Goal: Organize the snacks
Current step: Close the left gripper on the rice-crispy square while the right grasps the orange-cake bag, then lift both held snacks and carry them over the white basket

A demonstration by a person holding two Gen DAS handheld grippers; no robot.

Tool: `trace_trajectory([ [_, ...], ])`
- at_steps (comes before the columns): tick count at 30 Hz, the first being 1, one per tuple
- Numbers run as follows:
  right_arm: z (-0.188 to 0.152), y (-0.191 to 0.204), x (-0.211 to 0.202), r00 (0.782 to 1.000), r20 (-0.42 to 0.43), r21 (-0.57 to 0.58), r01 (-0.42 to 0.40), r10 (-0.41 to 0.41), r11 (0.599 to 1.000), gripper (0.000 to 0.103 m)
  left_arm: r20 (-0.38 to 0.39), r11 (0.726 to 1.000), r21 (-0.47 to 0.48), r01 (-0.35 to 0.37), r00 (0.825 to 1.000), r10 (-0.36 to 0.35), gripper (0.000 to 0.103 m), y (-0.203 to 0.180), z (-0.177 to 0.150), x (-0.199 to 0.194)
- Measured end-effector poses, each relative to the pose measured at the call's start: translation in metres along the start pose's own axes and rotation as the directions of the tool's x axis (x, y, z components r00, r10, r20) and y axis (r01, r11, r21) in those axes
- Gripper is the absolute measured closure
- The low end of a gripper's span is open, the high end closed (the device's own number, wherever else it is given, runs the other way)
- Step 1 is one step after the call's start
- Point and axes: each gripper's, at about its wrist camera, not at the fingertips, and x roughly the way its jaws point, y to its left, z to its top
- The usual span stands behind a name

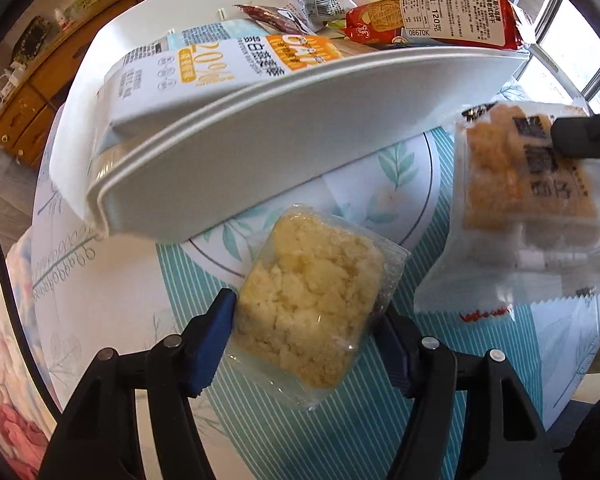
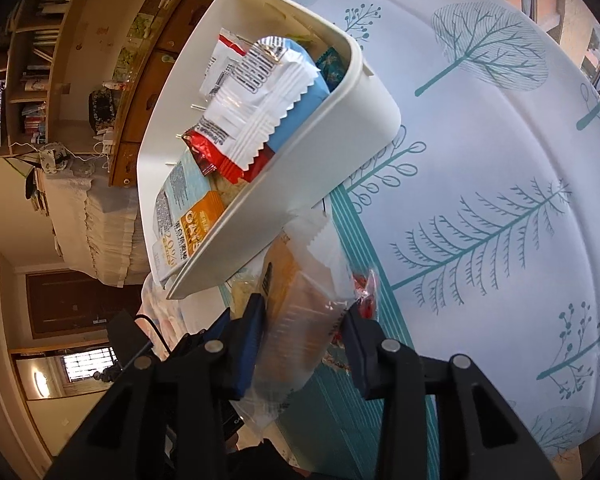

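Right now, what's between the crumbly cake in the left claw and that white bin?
Only bare tablecloth, as the left wrist view shows. The left gripper grips the crumbly cake packet just short of the white bin.

The right gripper (image 2: 302,330) clamps a clear-wrapped snack pack (image 2: 296,304) between its 2 blue pads (image 2: 248,344), just below the near corner of a white bin (image 2: 312,168). The bin holds a white wrapper (image 2: 260,108), a red packet (image 2: 204,152) and an oat box (image 2: 184,216), on a tree-print tablecloth (image 2: 480,160).
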Motion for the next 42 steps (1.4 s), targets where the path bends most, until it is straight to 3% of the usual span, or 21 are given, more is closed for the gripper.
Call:
trace_trajectory([
  [11, -0.021, 0.024, -0.040, 0.995, 0.096, -0.149, 0.023, -0.009, 0.989, 0.065, 0.033, 0.992, -0.109, 0.067, 0.997, -0.063, 0.039, 0.012, -0.031, -0.029],
  [22, -0.040, 0.057, -0.079, 0.982, 0.190, -0.344, 0.067, -0.001, 0.937, 0.067, 0.152, 0.990, -0.121, 0.075, 0.987, -0.056, 0.039, 0.017, -0.051, -0.100],
  [38, -0.026, 0.111, -0.121, 0.931, 0.361, -0.507, 0.151, 0.050, 0.848, 0.068, 0.338, 0.977, -0.165, 0.139, 0.938, -0.076, 0.039, 0.027, -0.003, -0.200],
  [42, -0.020, 0.123, -0.121, 0.914, 0.404, -0.539, 0.197, 0.047, 0.819, 0.068, 0.357, 0.979, -0.170, 0.112, 0.933, -0.045, 0.039, 0.032, 0.015, -0.212],
])
